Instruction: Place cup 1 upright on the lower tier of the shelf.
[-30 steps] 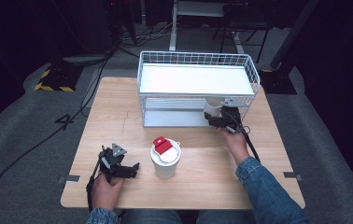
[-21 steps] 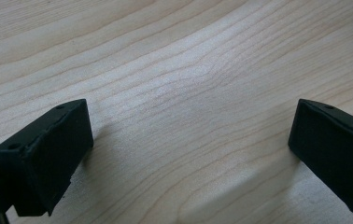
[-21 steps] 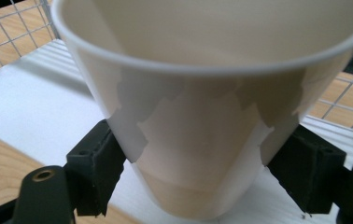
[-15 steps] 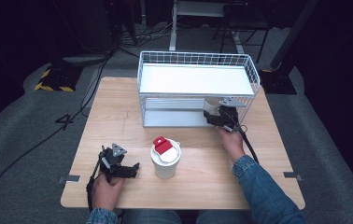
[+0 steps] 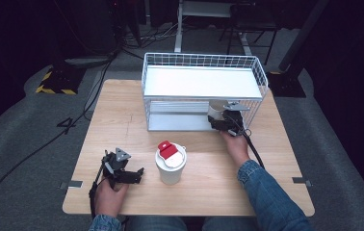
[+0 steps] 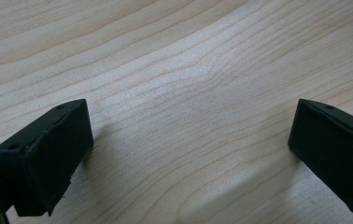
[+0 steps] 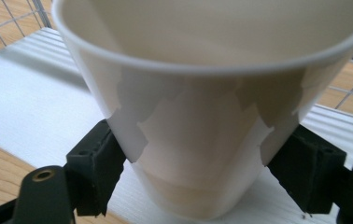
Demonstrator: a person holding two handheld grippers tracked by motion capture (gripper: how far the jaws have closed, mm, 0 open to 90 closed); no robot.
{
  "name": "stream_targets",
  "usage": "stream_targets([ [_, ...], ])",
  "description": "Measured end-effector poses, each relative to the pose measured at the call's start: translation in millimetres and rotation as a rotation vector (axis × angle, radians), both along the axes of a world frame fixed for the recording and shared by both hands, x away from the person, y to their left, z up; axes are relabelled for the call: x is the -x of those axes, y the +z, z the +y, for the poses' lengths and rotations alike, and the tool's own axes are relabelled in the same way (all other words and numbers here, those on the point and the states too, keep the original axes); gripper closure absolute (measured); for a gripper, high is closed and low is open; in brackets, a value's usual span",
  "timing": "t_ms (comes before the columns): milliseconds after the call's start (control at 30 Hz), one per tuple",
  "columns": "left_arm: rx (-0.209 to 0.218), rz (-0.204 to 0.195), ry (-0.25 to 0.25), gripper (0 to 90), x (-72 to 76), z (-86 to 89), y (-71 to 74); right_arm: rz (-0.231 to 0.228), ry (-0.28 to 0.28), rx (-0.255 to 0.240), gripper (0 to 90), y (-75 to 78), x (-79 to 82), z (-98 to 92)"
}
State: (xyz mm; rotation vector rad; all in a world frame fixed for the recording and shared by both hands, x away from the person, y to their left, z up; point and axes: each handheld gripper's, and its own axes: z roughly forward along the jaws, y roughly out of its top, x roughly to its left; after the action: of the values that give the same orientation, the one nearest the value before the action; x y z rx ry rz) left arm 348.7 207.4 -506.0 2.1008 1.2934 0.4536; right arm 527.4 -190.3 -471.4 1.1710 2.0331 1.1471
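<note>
White cup [image 7: 202, 116] rim cut off at top edge, base hidden behind the rack's shelf [image 5: 201, 82]

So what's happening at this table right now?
A person works with two handheld grippers. The right gripper has its jaws closed on a white paper cup at the lower shelf of the wire rack. The left gripper rests open on the wooden table. A lidded cup stands in front.

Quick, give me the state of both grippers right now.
Left gripper: open, holding nothing, on the table.
Right gripper: closed on the white cup.
</note>
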Motion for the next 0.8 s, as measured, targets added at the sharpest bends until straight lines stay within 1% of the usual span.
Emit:
stream_targets([
  [267, 0.0, 0.0, 0.0, 0.5, 0.0, 0.0, 0.0, 0.009, -0.005, 0.014, 23.4, -5.6, -4.8, 1.5],
  [467, -0.002, -0.001, -0.001, 0.5, 0.0, 0.1, 0.0, 0.015, -0.002, 0.0, 23.2, -6.4, -6.7, 0.4],
  [533, 0.0, 0.0, 0.0, 0.5, 0.0, 0.0, 0.0, 0.023, -0.004, 0.0, 14.1, -6.8, -7.2, -0.5],
  [600, 0.0, 0.0, -0.001, 0.5, 0.0, 0.0, 0.0, 0.018, -0.018, -0.006, 15.1, -6.7, -7.0, -1.0],
  [633, 0.0, 0.0, 0.0, 0.4, 0.0, 0.0, 0.0, 0.015, -0.025, -0.002, 15.0, -6.4, -6.7, -1.4],
  [800, 0.0, 0.0, 0.0, 0.4, 0.0, 0.0, 0.0, 0.017, -0.023, -0.001, 15.0, -4.4, -4.1, -3.1],
])
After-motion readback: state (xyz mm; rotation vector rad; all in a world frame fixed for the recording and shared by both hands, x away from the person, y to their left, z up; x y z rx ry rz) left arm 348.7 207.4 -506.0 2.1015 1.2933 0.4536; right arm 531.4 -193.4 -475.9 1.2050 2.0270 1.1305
